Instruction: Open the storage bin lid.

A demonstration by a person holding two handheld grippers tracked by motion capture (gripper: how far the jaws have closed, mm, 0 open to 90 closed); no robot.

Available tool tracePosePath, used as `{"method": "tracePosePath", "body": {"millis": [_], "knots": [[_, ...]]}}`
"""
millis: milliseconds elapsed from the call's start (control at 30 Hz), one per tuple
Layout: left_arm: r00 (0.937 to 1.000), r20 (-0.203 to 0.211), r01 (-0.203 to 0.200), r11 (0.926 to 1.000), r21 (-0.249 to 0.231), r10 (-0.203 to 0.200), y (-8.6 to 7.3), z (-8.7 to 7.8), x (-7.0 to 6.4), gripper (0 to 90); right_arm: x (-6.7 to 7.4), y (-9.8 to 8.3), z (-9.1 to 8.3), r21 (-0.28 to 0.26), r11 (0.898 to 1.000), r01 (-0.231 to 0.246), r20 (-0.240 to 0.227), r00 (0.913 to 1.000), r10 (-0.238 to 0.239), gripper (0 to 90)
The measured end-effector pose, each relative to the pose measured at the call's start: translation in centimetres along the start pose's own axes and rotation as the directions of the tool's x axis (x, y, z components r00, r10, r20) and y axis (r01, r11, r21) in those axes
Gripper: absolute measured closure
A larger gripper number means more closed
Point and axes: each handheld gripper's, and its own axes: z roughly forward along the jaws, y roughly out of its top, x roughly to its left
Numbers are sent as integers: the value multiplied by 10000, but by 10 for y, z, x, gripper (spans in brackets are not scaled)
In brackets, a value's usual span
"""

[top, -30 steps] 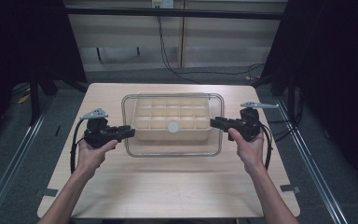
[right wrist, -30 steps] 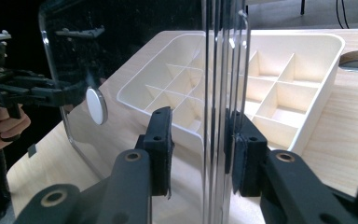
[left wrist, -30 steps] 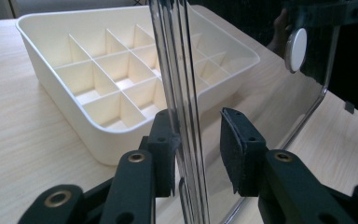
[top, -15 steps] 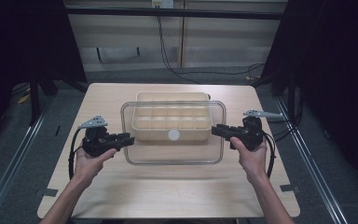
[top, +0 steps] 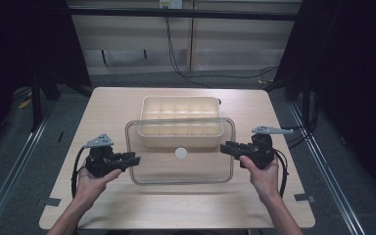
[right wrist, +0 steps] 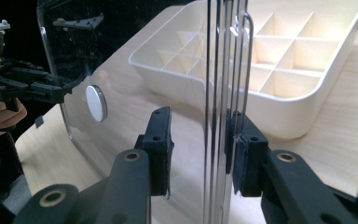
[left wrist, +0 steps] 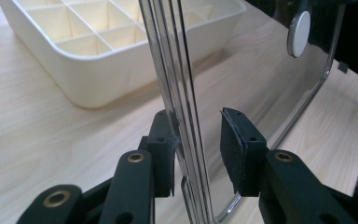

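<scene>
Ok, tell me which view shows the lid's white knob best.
The left gripper view: the white knob sits large and sharp on the clear lid, seen slightly edge-on. The right gripper view shows the knob smaller. The high view shows it as a small dot near the lid's middle.

Free room and obstacles. A clear lid is held level above the counter, spanning the gap between the left tongs and the right tongs and blocking any crossing from above there. Its far edge overlaps the near part of the cream compartment tray, which stands at the counter's middle. Bare counter lies open along the near edge, to the left of the left tongs, to the right of the right tongs, and beside the tray's two ends.
</scene>
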Motion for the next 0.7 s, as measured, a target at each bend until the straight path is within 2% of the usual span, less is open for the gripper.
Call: {"method": "tracePosePath", "body": {"millis": [300, 567, 700], "knots": [[9996, 139, 238, 9997, 34, -238, -16, -7, -4, 662, 7, -17, 1, 233, 9997, -117, -168, 9998, 121, 646], [9995, 231, 221, 9986, 477, -232, -26, -4, -9, 664, 9, -32, -2, 407, 9989, -236, -171, 9996, 243, 646], [9993, 289, 226, 9971, 729, -248, -32, -4, -10, 664, 8, -41, 0, 599, 9973, -433, -217, 9988, 447, 645]]}}
